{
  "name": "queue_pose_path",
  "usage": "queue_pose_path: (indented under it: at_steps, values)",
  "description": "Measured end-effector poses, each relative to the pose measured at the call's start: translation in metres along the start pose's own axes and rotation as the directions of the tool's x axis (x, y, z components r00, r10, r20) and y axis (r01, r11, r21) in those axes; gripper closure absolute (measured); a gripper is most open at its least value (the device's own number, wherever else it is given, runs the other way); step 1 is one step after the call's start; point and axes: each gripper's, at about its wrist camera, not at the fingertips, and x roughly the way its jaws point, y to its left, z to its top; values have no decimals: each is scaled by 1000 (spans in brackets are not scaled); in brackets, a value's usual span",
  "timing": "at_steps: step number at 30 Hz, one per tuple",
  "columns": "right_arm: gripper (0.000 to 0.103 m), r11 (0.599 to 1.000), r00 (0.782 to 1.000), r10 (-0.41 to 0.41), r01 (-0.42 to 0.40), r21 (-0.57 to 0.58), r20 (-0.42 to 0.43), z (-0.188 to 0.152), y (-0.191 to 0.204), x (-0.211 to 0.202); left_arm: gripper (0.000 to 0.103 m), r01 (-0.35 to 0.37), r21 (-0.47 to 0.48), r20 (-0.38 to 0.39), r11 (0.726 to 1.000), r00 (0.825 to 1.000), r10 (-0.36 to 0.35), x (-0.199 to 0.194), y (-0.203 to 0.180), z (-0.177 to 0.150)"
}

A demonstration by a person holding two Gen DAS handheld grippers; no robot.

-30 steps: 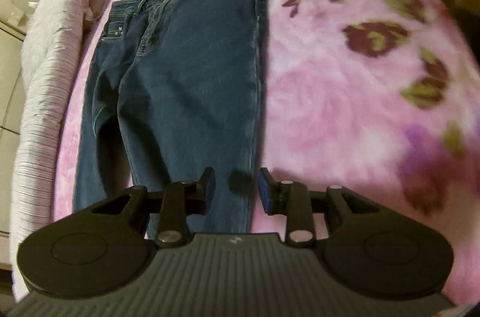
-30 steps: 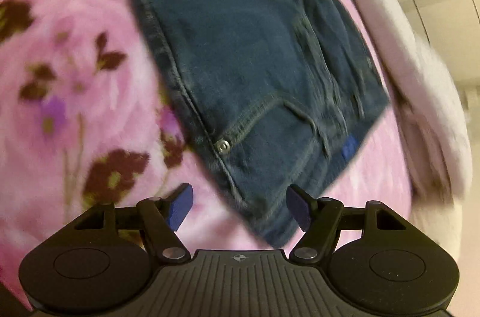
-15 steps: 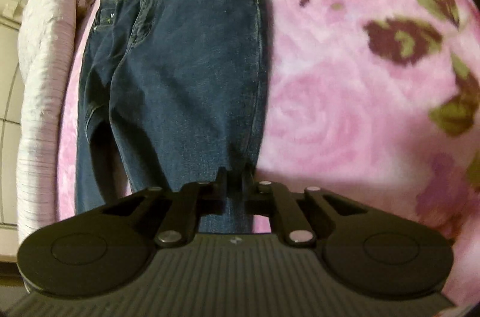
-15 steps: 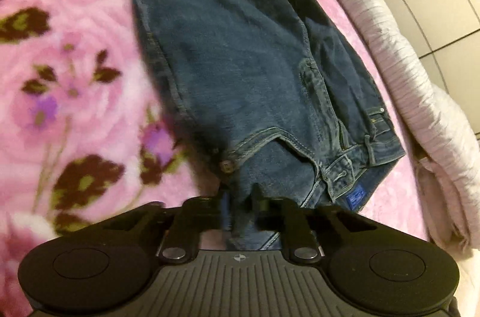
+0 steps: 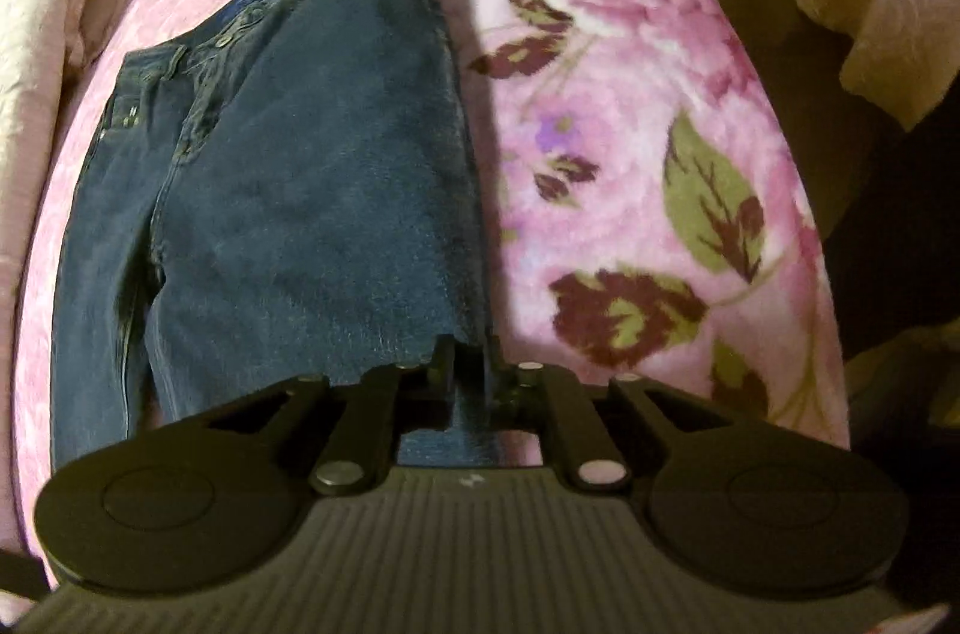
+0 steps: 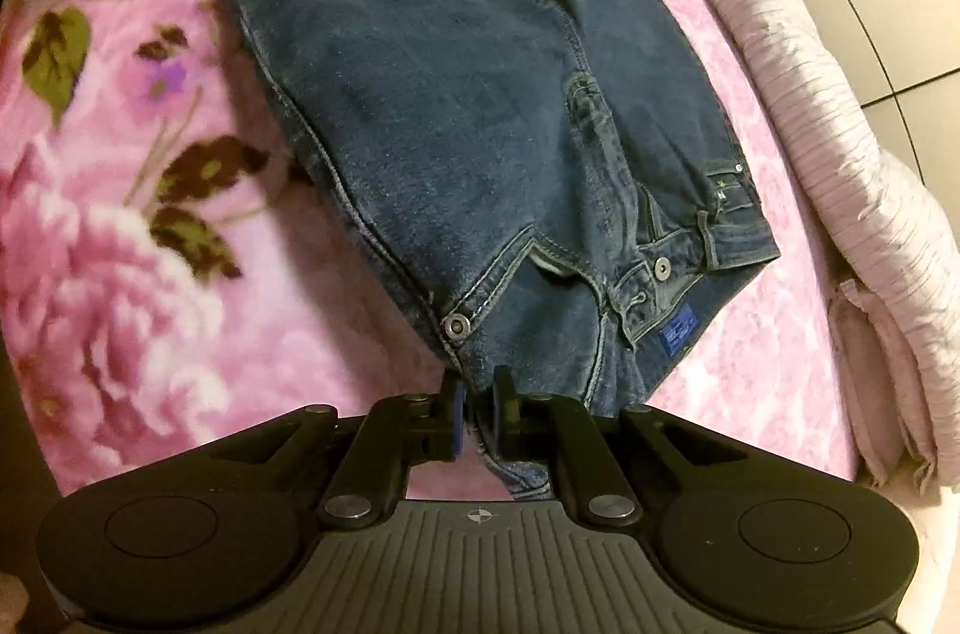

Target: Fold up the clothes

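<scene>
— Jeans point(image 5: 312, 190) are seen spread lengthwise on the pink floral blanket point(image 5: 630, 106), one leg partly laid over the other, with a pale ribbed quilt point(image 6: 840, 106) bunched along the blanket's far edge beyond them.

— How are the tools set?

— The left tool point(image 5: 471, 364) is clenched on the leg end, at the side seam. The right tool point(image 6: 478, 397) is clenched on the waistband corner, just below the pocket rivet point(image 6: 456, 325). Both pinched ends appear lifted slightly off the blanket.

— Which step is judged to be in hand?

— A lengthwise fold, it is judged: one long edge is held at both ends, ready to be carried across toward the quilt side.

— What is called for next?

— Both ends would need to be moved together, level, with the seam kept taut so the denim is not dragged or bunched.
</scene>
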Motion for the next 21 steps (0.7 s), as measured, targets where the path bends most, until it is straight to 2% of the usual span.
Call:
queue_pose_path:
  at_steps: [3,4,5,7,10,13,15,16,18,21]
  values:
    - [89,999,999,1,1,44,-43,-1,5,-2,91,-12,-68,-7,998,1000,12,-17,8,-11]
    - [78,998,998,-2,5,63,-55,0,6,-5,91,-24,-94,-17,995,1000,22,-24,10,-18]
    - [56,996,998,-11,16,85,-65,0,8,-10,90,-36,-119,-28,992,999,33,-30,13,-24]
    - [28,991,997,-23,33,130,-75,2,10,-21,88,-68,-182,-58,981,997,58,-44,19,-42]
    - [28,982,997,-43,52,179,-58,17,16,-38,86,-133,-257,-124,957,987,104,-67,25,-80]
    - [28,972,998,-43,50,229,-35,50,26,-51,84,-184,-295,-199,937,972,129,-90,26,-129]
    - [28,966,999,-40,39,255,-3,81,31,-53,83,-205,-321,-247,925,961,127,-107,25,-171]
    - [28,965,999,-34,29,261,14,98,36,-56,79,-220,-319,-272,922,953,133,-114,24,-195]
    - [28,967,999,-24,11,253,49,143,49,-58,78,-241,-319,-313,916,940,138,-129,24,-240]
    - [28,971,997,-17,-2,240,77,216,75,-65,78,-186,-387,-286,903,955,75,-133,39,-296]
